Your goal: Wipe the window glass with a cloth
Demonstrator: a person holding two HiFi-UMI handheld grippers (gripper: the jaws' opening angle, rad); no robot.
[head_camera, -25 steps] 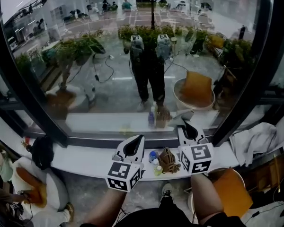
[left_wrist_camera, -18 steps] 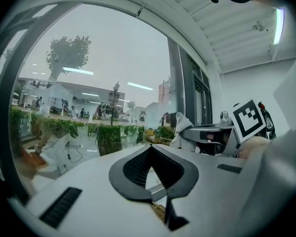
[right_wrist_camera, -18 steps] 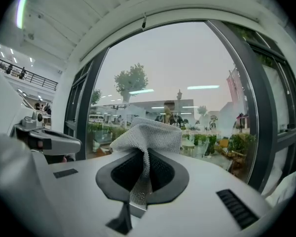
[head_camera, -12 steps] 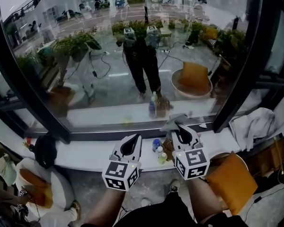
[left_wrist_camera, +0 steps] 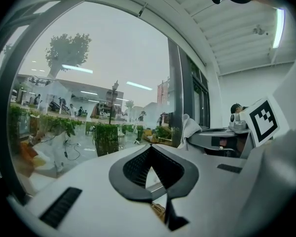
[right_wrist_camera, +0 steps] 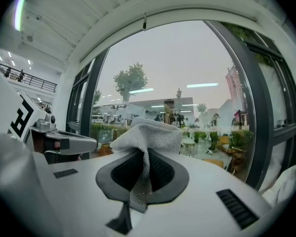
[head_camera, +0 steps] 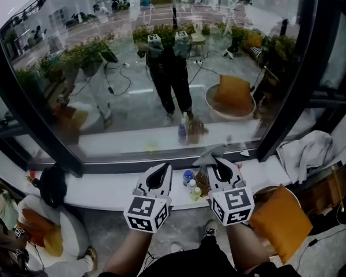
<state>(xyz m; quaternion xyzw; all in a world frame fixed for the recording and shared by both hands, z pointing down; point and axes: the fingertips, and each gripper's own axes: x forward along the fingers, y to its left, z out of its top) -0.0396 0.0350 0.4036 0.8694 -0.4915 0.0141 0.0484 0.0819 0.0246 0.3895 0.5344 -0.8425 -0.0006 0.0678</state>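
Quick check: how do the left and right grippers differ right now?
The right gripper is clamped on a grey mesh cloth; the left gripper has its jaws together on nothing. In the head view the right gripper reaches slightly farther toward the window glass than the left gripper. Both point at the glass, side by side above the sill.

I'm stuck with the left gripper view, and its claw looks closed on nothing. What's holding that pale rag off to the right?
Observer: The right claw is shut on that cloth. It's grey mesh, bunched above the tips.
Operator: Is it on the glass yet?
Observer: I cannot tell whether it touches. In the head view it sits low, near the window's bottom frame.
Operator: Anything nearby to knock over?
Observer: Small bottles stand on the sill, between the left claw and the right one.
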